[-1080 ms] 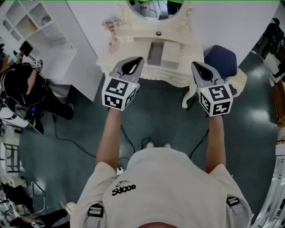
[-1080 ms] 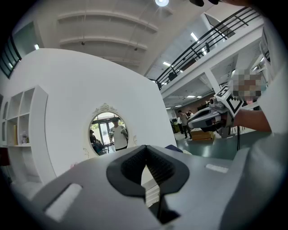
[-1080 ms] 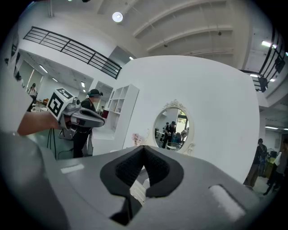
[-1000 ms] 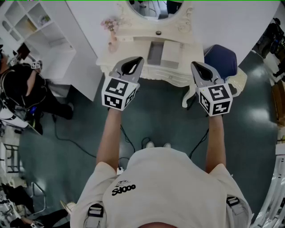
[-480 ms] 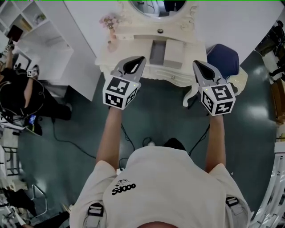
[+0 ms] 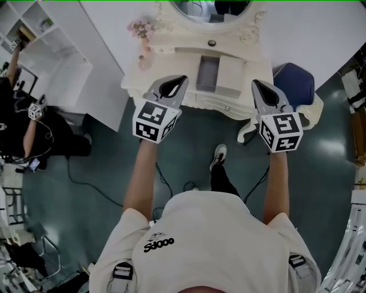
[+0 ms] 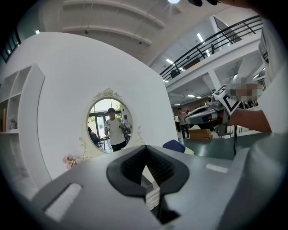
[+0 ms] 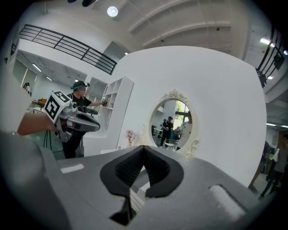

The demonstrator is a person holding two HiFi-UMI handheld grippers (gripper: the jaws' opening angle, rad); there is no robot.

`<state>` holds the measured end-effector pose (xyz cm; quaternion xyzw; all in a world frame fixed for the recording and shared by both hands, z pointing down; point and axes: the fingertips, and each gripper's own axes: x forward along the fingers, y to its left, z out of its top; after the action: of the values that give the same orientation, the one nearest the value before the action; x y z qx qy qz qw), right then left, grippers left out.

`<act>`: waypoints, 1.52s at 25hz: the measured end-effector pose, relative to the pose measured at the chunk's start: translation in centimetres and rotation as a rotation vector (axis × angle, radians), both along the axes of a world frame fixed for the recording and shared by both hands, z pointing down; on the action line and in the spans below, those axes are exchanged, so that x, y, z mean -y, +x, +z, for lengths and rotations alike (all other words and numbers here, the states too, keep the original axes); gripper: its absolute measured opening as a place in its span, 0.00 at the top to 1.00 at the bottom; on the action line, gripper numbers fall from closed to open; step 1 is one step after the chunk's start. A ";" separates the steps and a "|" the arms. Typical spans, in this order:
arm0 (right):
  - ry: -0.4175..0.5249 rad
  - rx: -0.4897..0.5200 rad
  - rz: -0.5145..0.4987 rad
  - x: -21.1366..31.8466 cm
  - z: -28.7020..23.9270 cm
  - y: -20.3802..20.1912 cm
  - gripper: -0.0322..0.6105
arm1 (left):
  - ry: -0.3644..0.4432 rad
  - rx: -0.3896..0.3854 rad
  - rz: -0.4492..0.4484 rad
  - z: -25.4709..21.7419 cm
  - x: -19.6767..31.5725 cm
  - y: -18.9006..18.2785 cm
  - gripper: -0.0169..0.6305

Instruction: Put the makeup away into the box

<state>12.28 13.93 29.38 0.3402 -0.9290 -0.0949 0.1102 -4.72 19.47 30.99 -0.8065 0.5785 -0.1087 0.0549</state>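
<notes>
A cream vanity table (image 6: 171,86) with an oval mirror (image 6: 209,7) stands ahead of me. On its top sits a box (image 6: 220,74), its left half grey and its right half white. A few small pale items (image 6: 150,50) lie at the top's left, near pink flowers (image 6: 139,28). A small dark knob-like thing (image 6: 212,42) sits under the mirror. My left gripper (image 6: 182,80) hangs over the table's front left edge, shut and empty. My right gripper (image 6: 255,83) is over the front right edge, also shut and empty. Both sets of jaws meet with nothing between them (image 7: 145,148) (image 8: 143,148).
A blue upholstered chair (image 6: 294,83) stands right of the vanity. White shelving (image 6: 51,51) fills the left, with another person (image 6: 23,131) beside it. Cables (image 6: 86,180) trail over the dark green floor. My own shoe (image 6: 218,155) is stepped forward under the table edge.
I have stepped toward the vanity, one foot now forward. Both grippers, still shut, have moved nearer the table's front edge, and the table sits closer in view.
</notes>
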 end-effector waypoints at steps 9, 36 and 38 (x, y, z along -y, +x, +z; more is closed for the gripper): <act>-0.001 -0.004 -0.031 12.4 1.2 -4.2 0.95 | -0.005 0.022 -0.041 0.5 11.4 -3.6 0.95; -0.074 -0.078 -0.100 39.3 3.4 -9.7 0.95 | -0.104 -0.009 -0.058 2.3 39.8 -7.7 0.94; -0.086 -0.074 -0.071 40.1 3.8 -10.2 0.95 | -0.121 -0.005 -0.025 3.0 41.2 -8.2 0.94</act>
<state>2.10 -26.18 33.18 0.2982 -0.9390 -0.0714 0.1556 -12.95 -21.70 34.01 -0.8012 0.5812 -0.1422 0.0030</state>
